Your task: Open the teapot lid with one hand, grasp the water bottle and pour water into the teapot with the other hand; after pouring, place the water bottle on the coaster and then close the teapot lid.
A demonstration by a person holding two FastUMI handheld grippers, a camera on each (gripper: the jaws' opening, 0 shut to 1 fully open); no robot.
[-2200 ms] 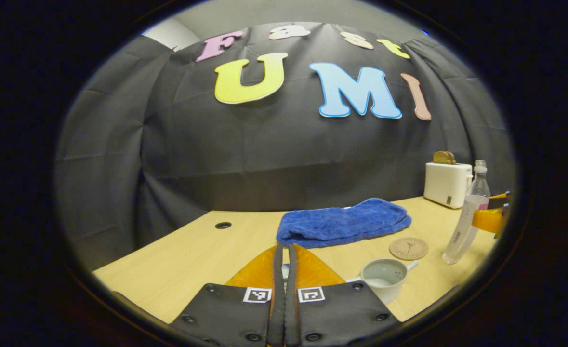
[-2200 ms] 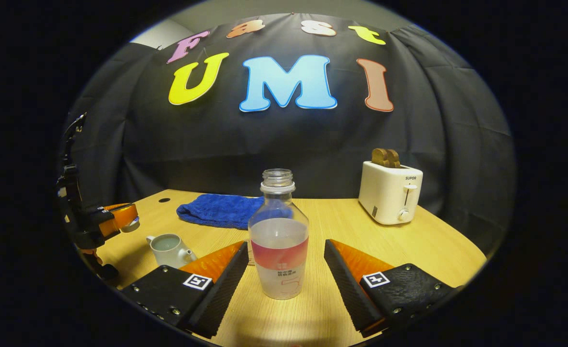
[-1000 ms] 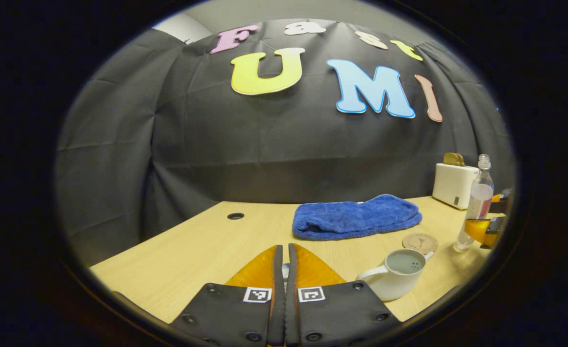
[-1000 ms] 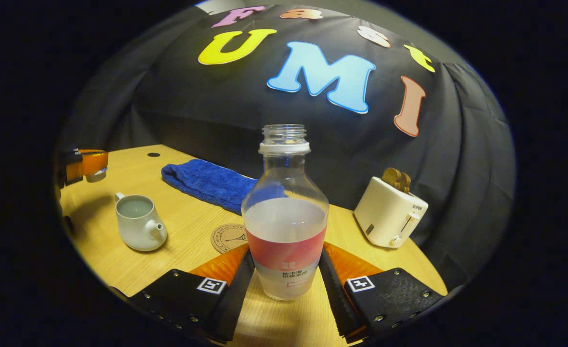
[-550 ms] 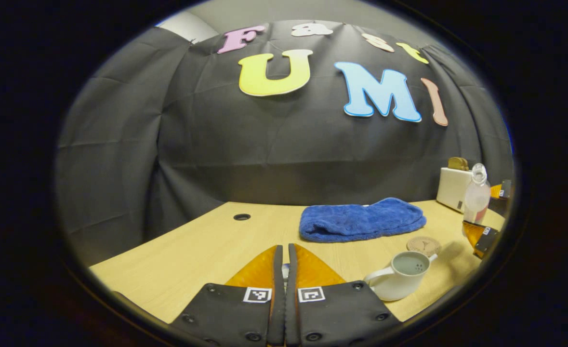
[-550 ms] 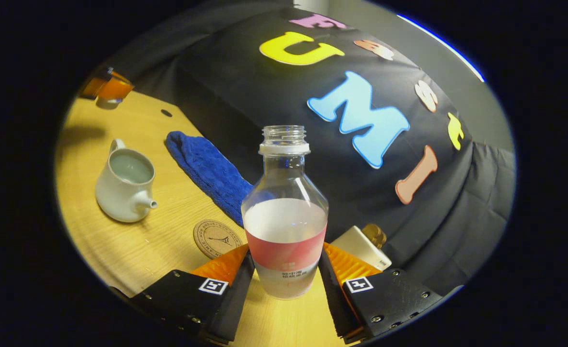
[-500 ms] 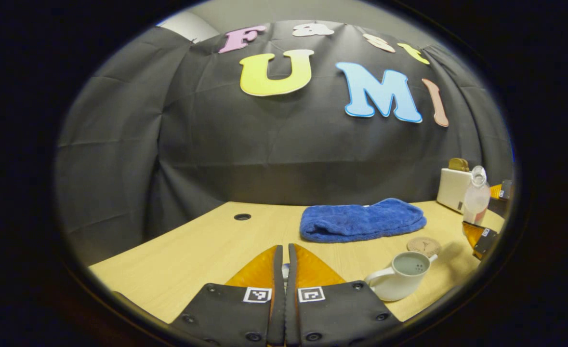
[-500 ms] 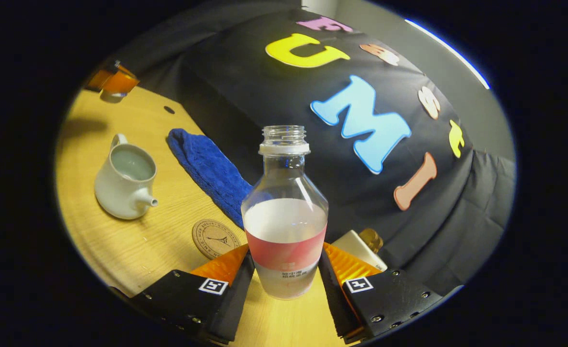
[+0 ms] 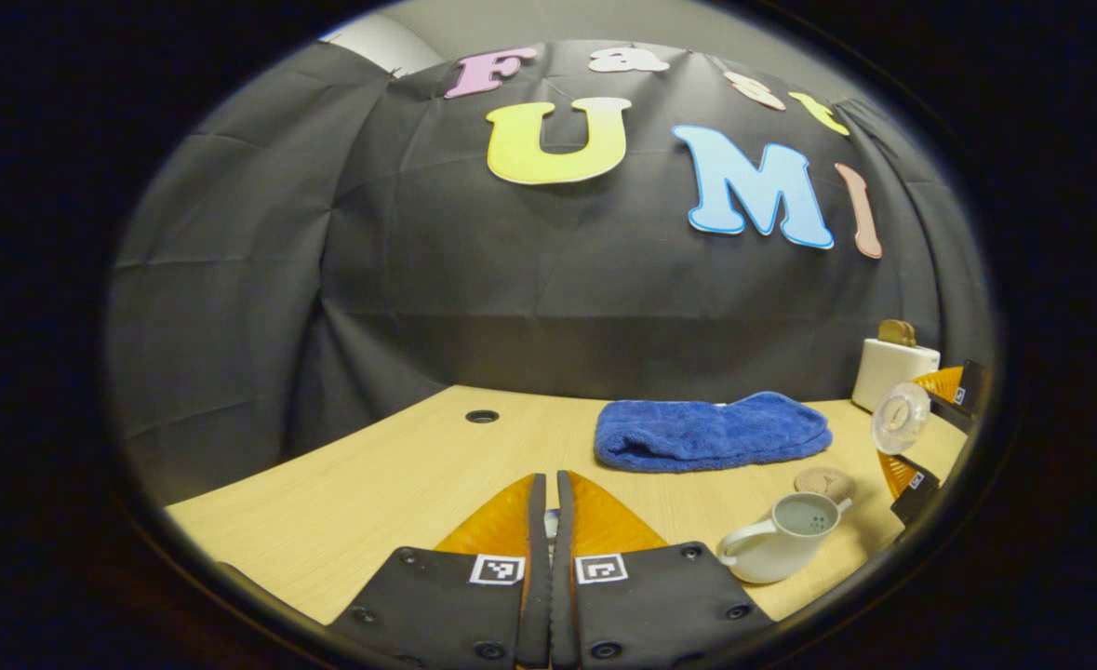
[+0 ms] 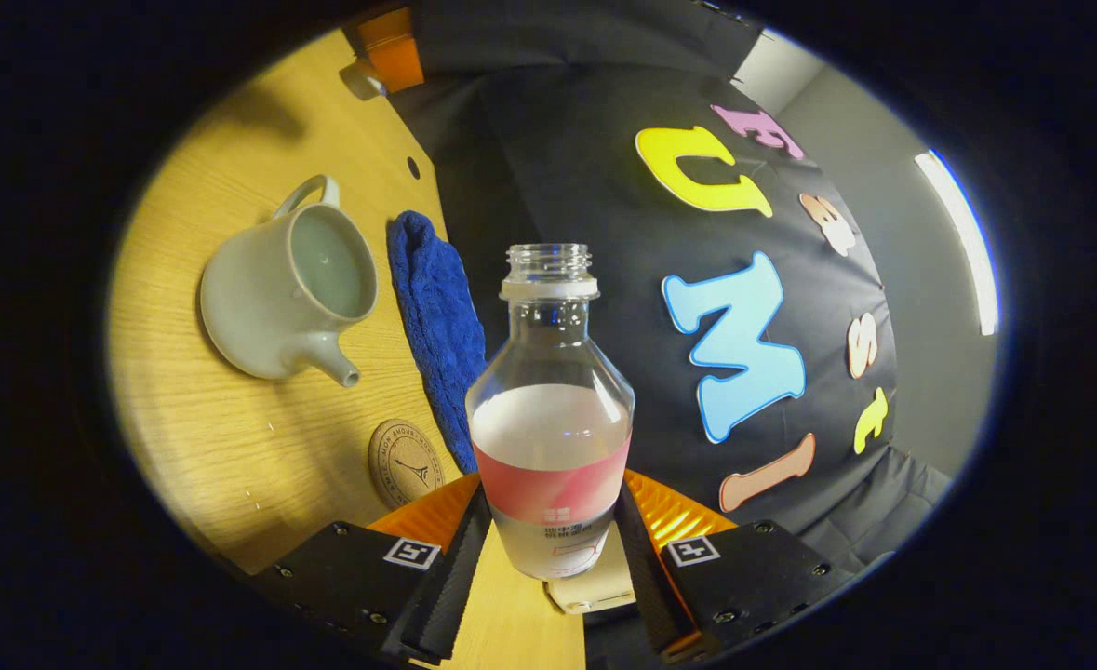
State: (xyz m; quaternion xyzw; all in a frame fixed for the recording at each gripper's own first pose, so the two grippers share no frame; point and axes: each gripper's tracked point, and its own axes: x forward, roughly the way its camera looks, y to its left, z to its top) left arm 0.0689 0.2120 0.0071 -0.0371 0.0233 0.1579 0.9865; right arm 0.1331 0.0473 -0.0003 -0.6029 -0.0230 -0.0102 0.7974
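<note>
Right claw pinches the half-full water bottle, tilted toward the lidless teapot.

No legible text on the water bottle or coaster.

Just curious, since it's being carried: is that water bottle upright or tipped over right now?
Tipped. In the left gripper view the water bottle turns its open mouth toward the camera, near the teapot.

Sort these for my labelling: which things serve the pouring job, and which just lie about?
Job:
- clear plastic water bottle, clamped in right gripper
- lidless pale ceramic teapot
- round cork coaster
- left gripper

Lying about:
- folded blue towel
- white toaster
</note>
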